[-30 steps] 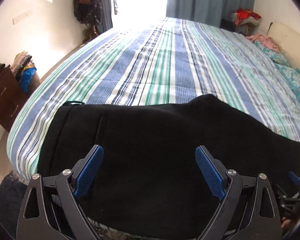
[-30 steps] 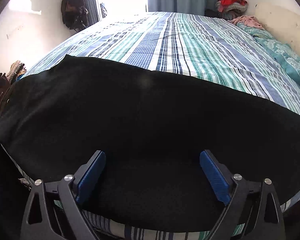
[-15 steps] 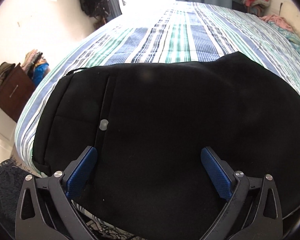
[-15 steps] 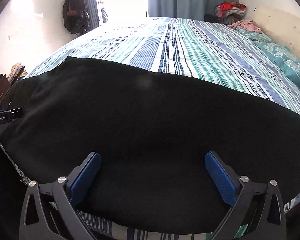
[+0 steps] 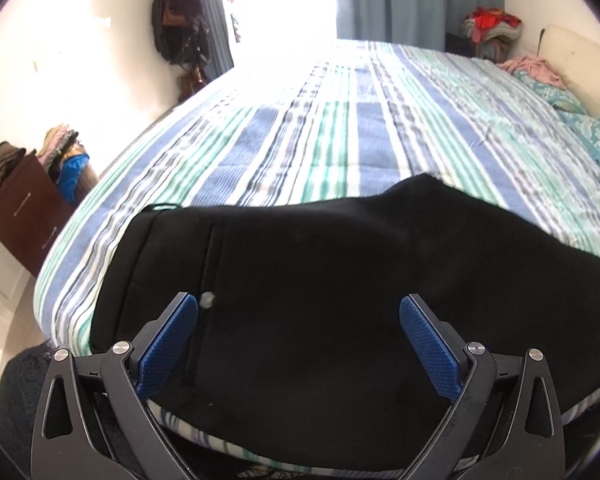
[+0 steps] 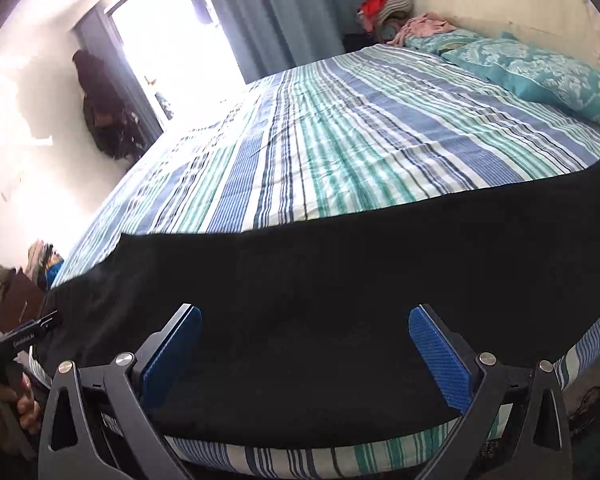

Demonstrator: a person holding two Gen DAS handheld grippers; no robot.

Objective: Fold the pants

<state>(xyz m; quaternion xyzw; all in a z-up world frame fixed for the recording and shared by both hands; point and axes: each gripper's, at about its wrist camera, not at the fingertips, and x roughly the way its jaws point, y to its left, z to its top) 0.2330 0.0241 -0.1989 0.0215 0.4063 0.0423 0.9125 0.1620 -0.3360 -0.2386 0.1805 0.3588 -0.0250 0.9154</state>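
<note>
Black pants (image 5: pixel 300 280) lie flat along the near edge of a striped bed (image 5: pixel 340 128). Their waist end, with a small pale button (image 5: pixel 207 300), is at the left in the left wrist view. My left gripper (image 5: pixel 298 320) hovers open over that waist end, blue pads wide apart, nothing between them. In the right wrist view the pants (image 6: pixel 320 280) stretch across as a long dark band. My right gripper (image 6: pixel 305 336) stands open above the leg part, gripping nothing. The left gripper's body (image 6: pixel 24 336) and the hand holding it show at that view's left edge.
Teal pillows (image 6: pixel 540 72) and a pink garment (image 6: pixel 424 26) lie at the bed's head on the right. A brown dresser (image 5: pixel 20 216) piled with clothes stands left of the bed. Blue curtains (image 6: pixel 292 12) and a bright doorway are at the far end. Bags (image 5: pixel 180 28) hang on the left wall.
The right wrist view has rolled and pulled back, tilting the bed and bringing the pillows into sight. The left wrist view drew back from the pants after dipping close to them. Both grippers stay open.
</note>
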